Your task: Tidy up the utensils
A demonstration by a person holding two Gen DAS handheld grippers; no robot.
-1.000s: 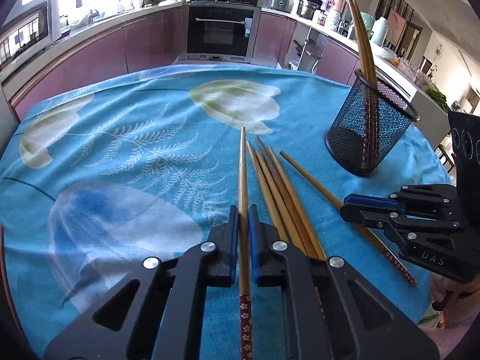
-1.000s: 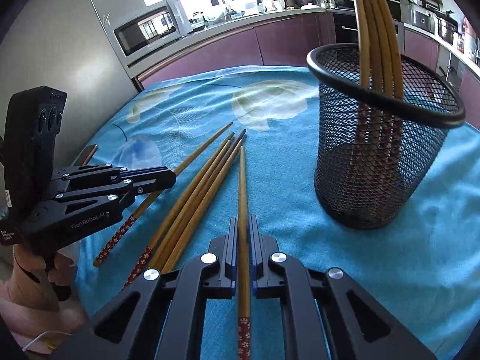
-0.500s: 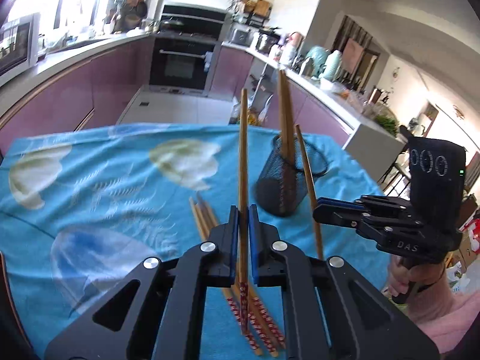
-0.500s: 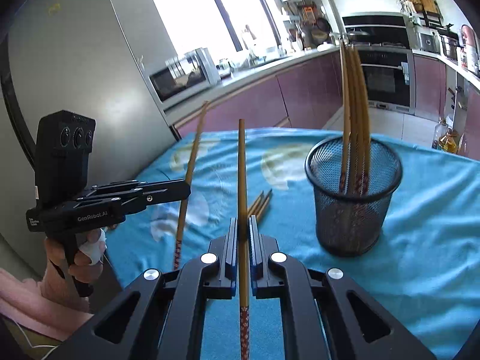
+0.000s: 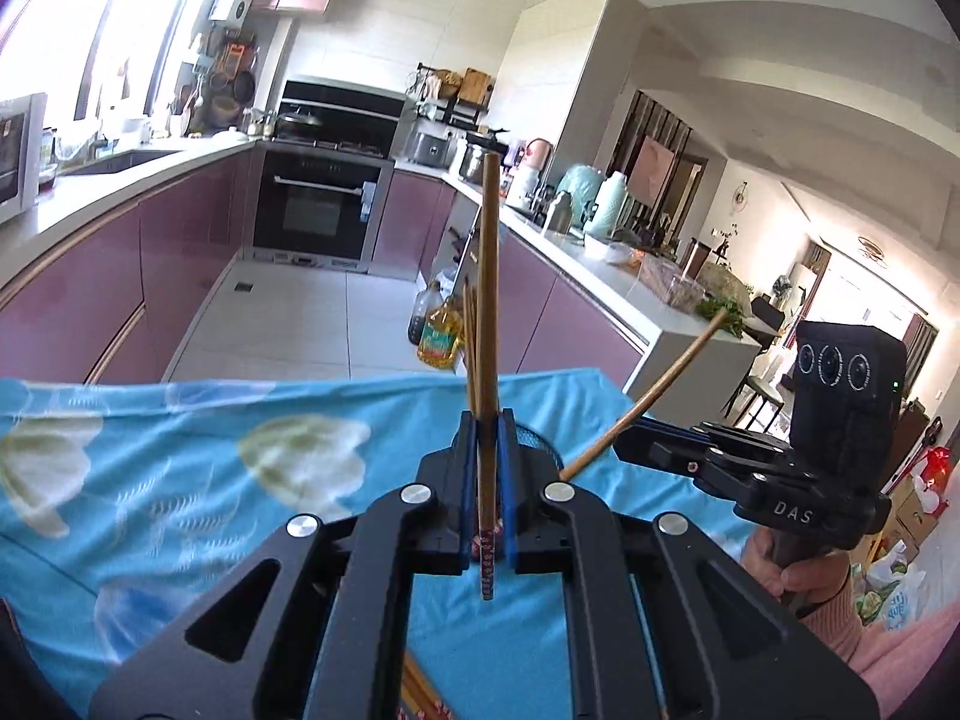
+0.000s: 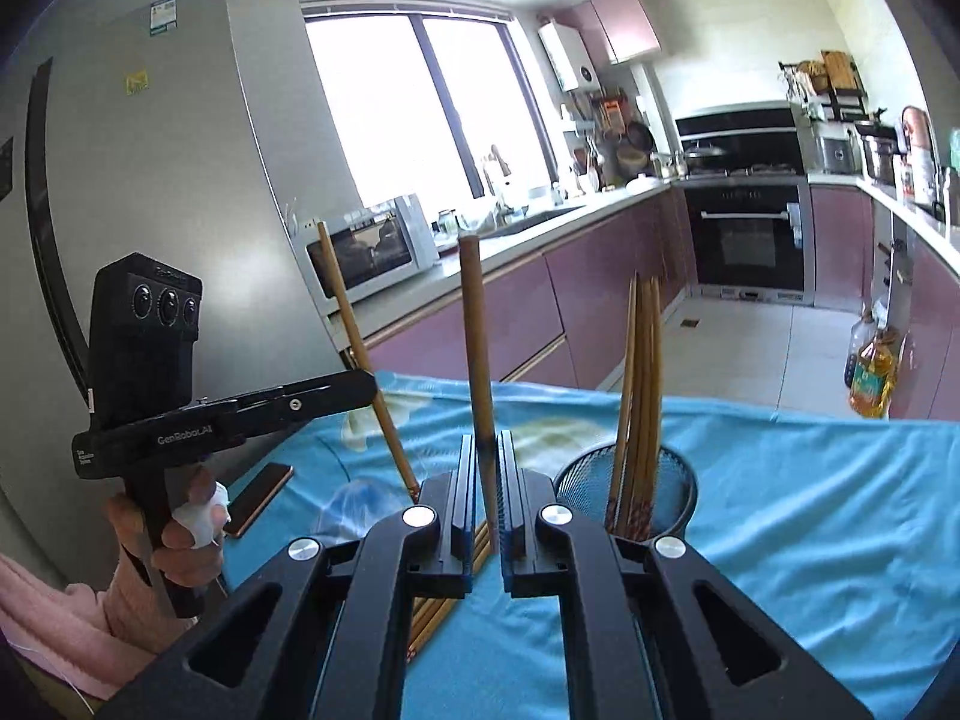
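Chopsticks have left the tablecloth: a second ago each gripper was clamped on one lying flat among the loose sticks, and now both are lifted and tipped up, so the sticks rise against the kitchen background instead of running along the blue cloth. In the left wrist view the left gripper [image 5: 487, 450] has its jaws narrow and closed on a brown chopstick [image 5: 489, 312] that stands through the centre of the frame, patterned end hanging below the pads. At lower right of that frame the right gripper [image 5: 630, 441] shows side-on, its own chopstick [image 5: 660, 387] slanting up toward the right. In the right wrist view the right gripper's jaws likewise pinch that stick, rising through the middle of the frame, while the left gripper [image 6: 366, 385] sits at centre left with its chopstick angled up behind it. The black mesh holder [image 6: 681, 474] stands just right of centre on the blue tablecloth [image 6: 810, 480], already carrying a bundle of chopsticks [image 6: 642, 390]; a few loose chopsticks [image 6: 435, 618] remain on the cloth at bottom centre. Judging by this, both picks have succeeded and the next step is probably carrying the two sticks over the holder's mouth and dropping them in, patterned ends down; several more trips look necessary
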